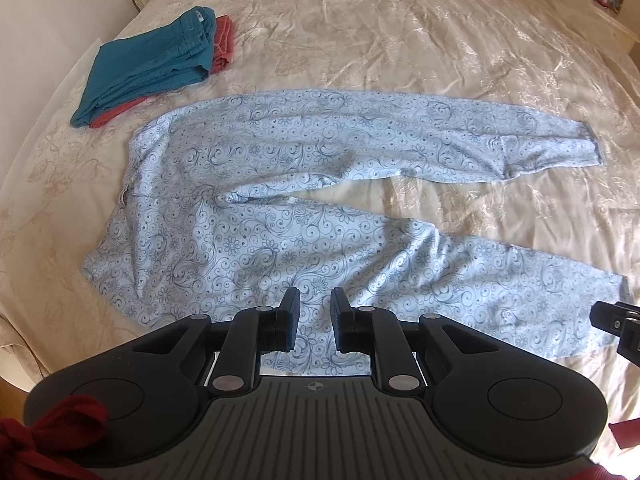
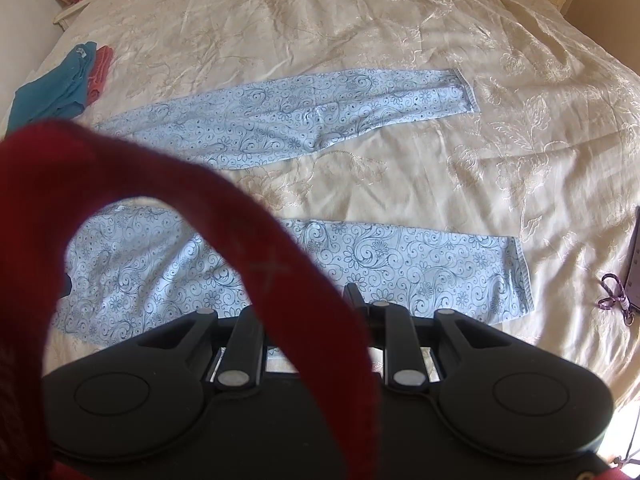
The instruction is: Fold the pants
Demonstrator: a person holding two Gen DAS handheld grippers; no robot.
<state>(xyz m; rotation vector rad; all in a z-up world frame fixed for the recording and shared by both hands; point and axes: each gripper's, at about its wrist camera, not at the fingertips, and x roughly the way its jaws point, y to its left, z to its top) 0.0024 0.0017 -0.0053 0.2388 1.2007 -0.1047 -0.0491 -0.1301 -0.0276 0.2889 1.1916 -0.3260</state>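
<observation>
Pants (image 1: 304, 208): thin, matt, pale blue woven cloth printed with dark scrolls and flowers, softly creased. Bedspread (image 1: 400, 40): cream satin-like cloth, glossy, with embroidered leaf motifs and fine wrinkles. Folded teal garment (image 1: 152, 64), near the bedspread's far left edge: coarser matt cloth over a coral piece (image 1: 224, 44). Left gripper (image 1: 316, 320): matt black plastic, ribbed pads, dull metal pivot pins. Red strap (image 2: 260, 264): fuzzy matt fabric.

pale blue floral pants (image 1: 304, 184), cream bedspread (image 1: 360, 32)
</observation>
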